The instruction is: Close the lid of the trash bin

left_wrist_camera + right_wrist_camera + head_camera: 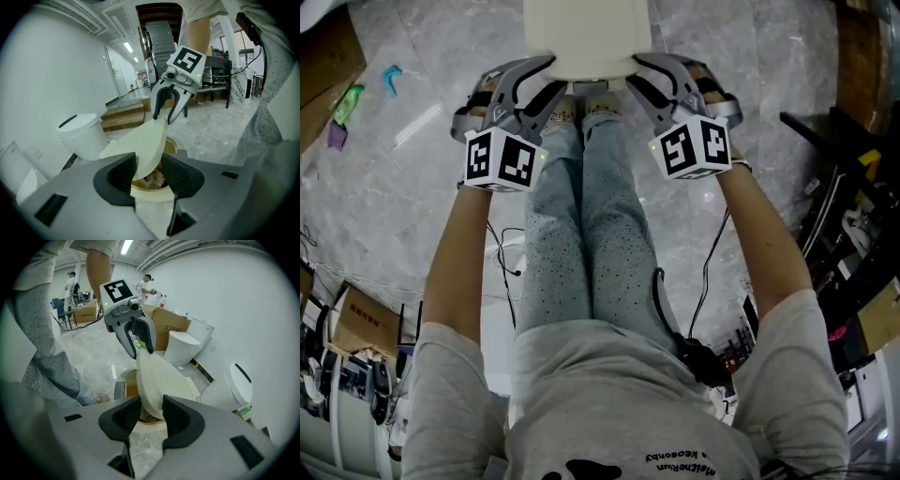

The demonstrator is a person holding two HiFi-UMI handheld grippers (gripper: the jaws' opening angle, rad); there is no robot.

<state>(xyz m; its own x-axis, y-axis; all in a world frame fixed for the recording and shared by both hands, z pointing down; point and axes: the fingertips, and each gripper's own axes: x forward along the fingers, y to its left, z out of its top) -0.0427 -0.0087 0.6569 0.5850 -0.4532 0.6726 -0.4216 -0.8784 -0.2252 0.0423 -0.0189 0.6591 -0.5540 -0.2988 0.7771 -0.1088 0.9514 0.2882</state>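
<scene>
Cream lid (140, 143) tilts half-raised over the trash bin (149, 193); its side edges sit between the spread, unclamped jaws of the left hand-held gripper (149, 169) and right hand-held gripper (151, 411). Another white bin (79, 136) stands beside the trash bin.

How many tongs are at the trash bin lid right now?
2. The left tongs straddle the left edge of the lid, the right tongs its right edge; both stand open, not pinching.

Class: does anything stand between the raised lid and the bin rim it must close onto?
Nothing loose; the rubbish sits below the rim. But the left gripper and right gripper each straddle the lid, one jaw beneath it.
</scene>
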